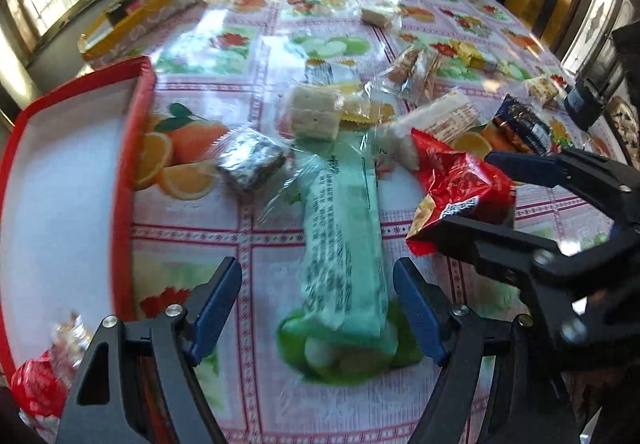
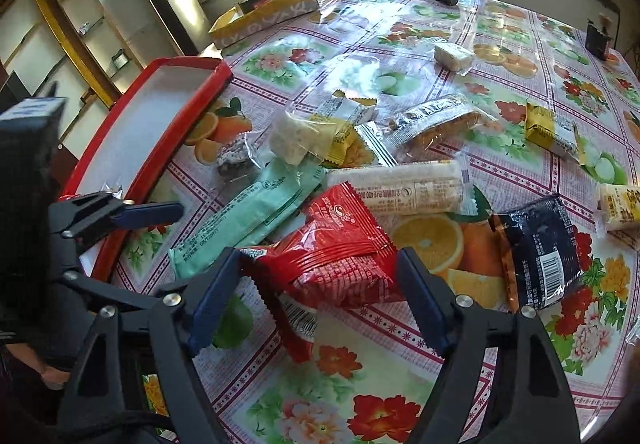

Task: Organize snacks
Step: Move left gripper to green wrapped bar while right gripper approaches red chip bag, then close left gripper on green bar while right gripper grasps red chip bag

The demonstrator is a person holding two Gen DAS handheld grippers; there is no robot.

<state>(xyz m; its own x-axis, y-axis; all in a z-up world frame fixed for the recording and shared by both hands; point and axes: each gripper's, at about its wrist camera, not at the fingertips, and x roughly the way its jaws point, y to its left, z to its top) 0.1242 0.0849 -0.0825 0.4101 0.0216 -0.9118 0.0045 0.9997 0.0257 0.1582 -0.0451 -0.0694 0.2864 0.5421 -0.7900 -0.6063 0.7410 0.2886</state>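
Snacks: green wafer packet lies lengthwise between spread fingers of left hand-held gripper, ungrasped. Right hand-held gripper, likewise wide open and empty, straddles red packet.

Snacks lie scattered: long green pack flat, red bag crumpled beside it, dark pack w/ barcode.

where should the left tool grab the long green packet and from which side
Grip the green packet across its narrow width near the end closest to the left tool, coming straight along its length. It lies flat and points away from the tool, whose open fingers already straddle it. The far end is tucked under other snacks, and the red packet crowds its right.
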